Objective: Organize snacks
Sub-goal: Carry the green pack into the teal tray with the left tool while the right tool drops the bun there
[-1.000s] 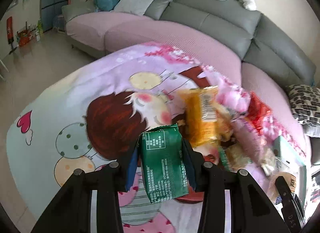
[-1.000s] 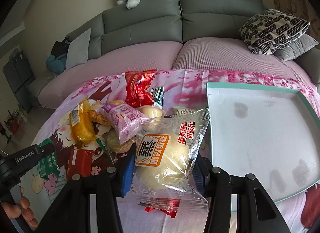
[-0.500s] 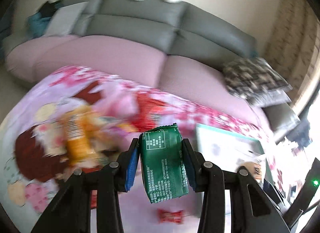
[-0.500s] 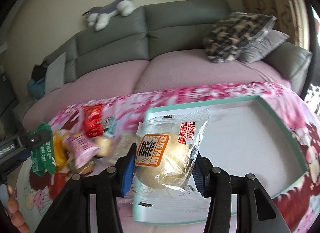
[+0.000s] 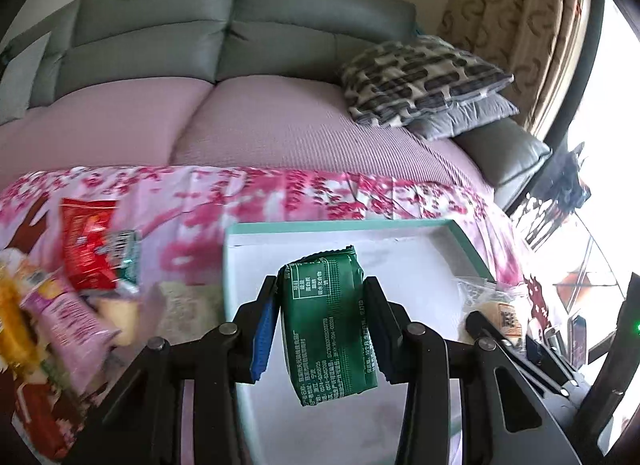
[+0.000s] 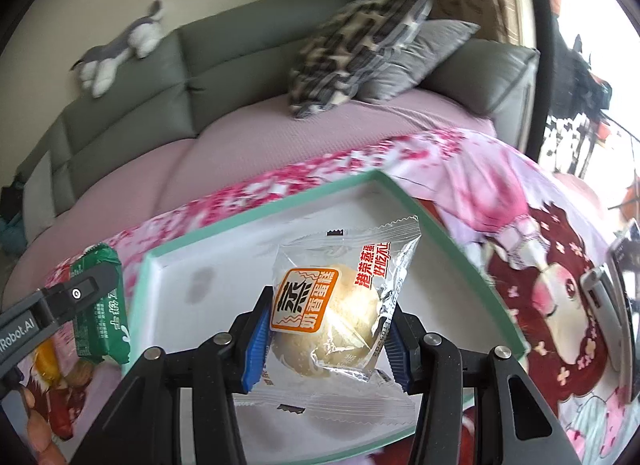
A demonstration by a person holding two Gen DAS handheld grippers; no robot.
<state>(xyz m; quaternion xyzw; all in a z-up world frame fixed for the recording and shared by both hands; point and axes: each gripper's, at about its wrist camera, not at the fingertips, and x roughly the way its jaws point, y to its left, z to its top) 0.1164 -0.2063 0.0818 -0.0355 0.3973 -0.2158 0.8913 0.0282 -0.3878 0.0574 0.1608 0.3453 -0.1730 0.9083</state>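
Observation:
My left gripper [image 5: 322, 329] is shut on a green snack packet [image 5: 330, 329], held above the white tray with a teal rim [image 5: 340, 226]. My right gripper [image 6: 326, 339] is shut on a clear-wrapped steamed cake [image 6: 332, 321] with an orange label, also above the tray [image 6: 256, 221]. In the right wrist view the left gripper's finger [image 6: 60, 301] and its green packet [image 6: 102, 305] show at the tray's left edge. The right gripper's finger [image 5: 504, 345] and the cake wrapper [image 5: 496, 305] appear at the lower right of the left wrist view.
A heap of snack packets [image 5: 80, 285] lies on the pink cartoon-print cloth [image 5: 280, 193] left of the tray. Behind it stands a grey sofa with a pink cover [image 5: 240, 121], patterned cushions [image 5: 420, 81] and a plush toy [image 6: 116, 53]. A phone [image 6: 608, 305] lies on the cloth at right.
Both grippers have swung right from over the snack heap to over the tray, each keeping its packet. The heap has slid to the left edge of both views.

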